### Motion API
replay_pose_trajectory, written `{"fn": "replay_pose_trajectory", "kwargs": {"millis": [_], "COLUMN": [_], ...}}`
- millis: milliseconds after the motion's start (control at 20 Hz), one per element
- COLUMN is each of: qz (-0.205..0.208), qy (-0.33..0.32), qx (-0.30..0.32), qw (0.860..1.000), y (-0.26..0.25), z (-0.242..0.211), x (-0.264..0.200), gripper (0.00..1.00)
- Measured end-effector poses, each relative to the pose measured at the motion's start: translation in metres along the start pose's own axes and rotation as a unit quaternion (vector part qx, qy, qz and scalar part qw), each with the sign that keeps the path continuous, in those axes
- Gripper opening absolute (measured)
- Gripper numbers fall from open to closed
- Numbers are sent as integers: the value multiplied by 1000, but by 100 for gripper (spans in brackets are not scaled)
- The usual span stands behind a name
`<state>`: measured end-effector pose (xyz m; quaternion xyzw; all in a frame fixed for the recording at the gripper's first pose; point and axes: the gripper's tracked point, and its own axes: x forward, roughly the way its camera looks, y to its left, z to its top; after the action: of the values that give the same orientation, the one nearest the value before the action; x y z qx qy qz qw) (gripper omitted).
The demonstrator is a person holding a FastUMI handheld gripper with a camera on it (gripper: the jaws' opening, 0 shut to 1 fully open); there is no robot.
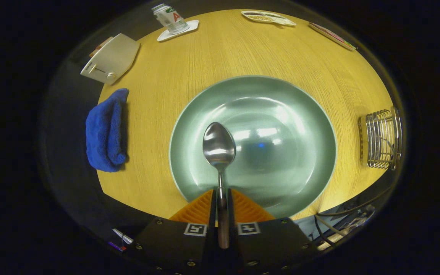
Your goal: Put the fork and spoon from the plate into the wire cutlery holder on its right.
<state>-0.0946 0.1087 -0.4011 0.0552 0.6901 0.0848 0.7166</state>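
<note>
The gripper (222, 208) is clenched on the handle of the spoon (219, 147), whose long axis runs straight ahead between the fingers, bowl end forward above the plate (304, 114). The wire cutlery holder (381, 139) stands on the desk (212, 57) well off to the gripper's right (no fork visible on the plate), so the carry goes rightward.
</note>
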Motion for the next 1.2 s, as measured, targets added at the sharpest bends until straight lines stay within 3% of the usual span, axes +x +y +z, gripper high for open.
{"fn": "replay_pose_trajectory", "kwargs": {"millis": [50,150,250,550,800,1200], "qz": [3,3,6,11,45,64], "qy": [3,5,-2,-27,-37,-94], "qx": [-2,-15,-7,-3,37,92], "qw": [1000,1000,1000,1000,998,989], "y": [1,-2,0,-3,-2,-35], "z": [-1,-5,-4,6,11,57], "x": [2,8,7,-8,-30,-89], "gripper": [17,18,6,5,6,5]}}
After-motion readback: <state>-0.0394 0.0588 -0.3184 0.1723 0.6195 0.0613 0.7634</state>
